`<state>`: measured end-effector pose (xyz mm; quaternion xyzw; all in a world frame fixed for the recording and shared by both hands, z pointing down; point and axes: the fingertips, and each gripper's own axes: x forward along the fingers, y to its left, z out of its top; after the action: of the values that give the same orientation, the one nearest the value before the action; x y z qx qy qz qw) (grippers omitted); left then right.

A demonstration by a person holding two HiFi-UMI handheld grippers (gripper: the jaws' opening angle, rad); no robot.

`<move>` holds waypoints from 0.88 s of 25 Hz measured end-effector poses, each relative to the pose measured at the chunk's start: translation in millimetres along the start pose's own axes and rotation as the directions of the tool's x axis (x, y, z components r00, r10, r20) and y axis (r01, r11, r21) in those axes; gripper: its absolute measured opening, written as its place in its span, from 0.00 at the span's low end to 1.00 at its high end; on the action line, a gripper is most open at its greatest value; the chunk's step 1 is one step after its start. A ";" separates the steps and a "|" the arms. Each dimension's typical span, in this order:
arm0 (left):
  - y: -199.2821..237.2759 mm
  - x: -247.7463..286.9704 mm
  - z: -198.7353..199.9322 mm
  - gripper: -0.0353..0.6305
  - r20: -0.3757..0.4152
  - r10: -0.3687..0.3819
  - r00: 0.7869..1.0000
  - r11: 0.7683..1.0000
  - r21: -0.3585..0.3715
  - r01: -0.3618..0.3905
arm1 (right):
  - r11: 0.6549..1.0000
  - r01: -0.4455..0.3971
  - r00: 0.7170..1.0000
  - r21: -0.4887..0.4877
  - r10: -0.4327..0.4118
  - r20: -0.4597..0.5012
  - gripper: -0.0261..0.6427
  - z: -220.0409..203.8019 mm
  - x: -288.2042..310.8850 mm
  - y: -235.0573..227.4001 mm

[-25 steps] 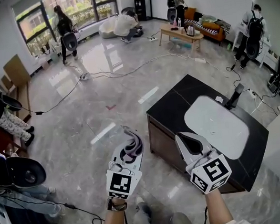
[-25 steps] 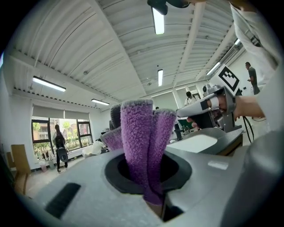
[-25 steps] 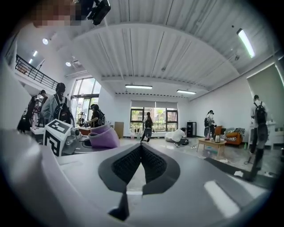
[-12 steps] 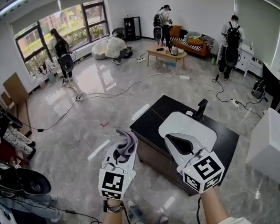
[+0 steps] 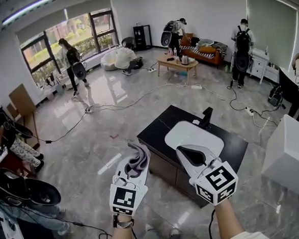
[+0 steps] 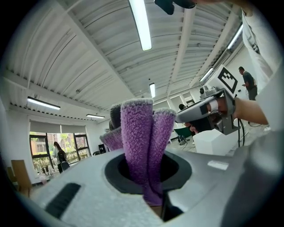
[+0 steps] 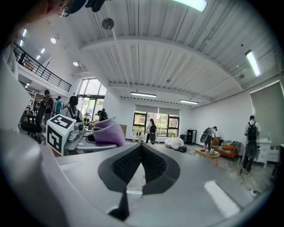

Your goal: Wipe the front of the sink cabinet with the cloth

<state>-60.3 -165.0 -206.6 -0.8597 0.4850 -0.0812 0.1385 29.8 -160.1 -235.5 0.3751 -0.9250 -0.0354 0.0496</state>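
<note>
A: Nearest you, item one?
B: Your left gripper (image 5: pixel 134 166), over the floor (image 5: pixel 89 138): fingers clamped on the purple cloth (image 5: pixel 137 157), which stands bunched above them.
A: Item two?
B: Your right gripper (image 5: pixel 188 154), just beside it: fingers closed tip to tip, nothing between them.
A: Beyond those?
B: The sink cabinet (image 5: pixel 165 167) — dark front facing you, black counter (image 5: pixel 233 145) on top, white basin (image 5: pixel 191 135) set in it, black faucet (image 5: pixel 207 117) at the far edge. The cloth is apart from the cabinet front.
A: Farthest?
B: Cables (image 5: pixel 138 99) across the grey floor, then a low table (image 5: pixel 175 63) by an orange sofa (image 5: pixel 206 52), people (image 5: pixel 72 58) standing about.
</note>
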 end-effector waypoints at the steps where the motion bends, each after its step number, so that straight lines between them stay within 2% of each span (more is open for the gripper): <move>1: -3.2 -0.3 0.3 0.13 -0.005 -0.007 1.000 1.000 0.003 0.007 | 1.000 0.002 1.000 -0.001 -0.002 0.000 0.05 1.2 -2.1 -0.5; 7: -0.1 -3.1 11.1 0.13 0.008 -0.019 1.000 1.000 0.003 0.019 | 0.999 0.046 0.999 -0.021 -0.045 0.010 0.05 15.4 -6.0 -0.4; 12: 13.0 -6.0 21.4 0.13 0.017 -0.019 1.000 0.999 0.032 0.018 | 0.996 0.070 0.997 -0.048 -0.069 0.014 0.05 22.4 2.9 4.9; 22: 34.7 -8.3 25.2 0.13 0.025 -0.022 0.999 0.999 0.033 0.021 | 0.996 0.074 0.997 -0.049 -0.073 0.014 0.05 27.9 23.2 10.7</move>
<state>-85.8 -171.0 -241.5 -0.8635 0.4724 -0.0797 0.1580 2.5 -167.8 -260.5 0.4074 -0.9097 -0.0622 0.0517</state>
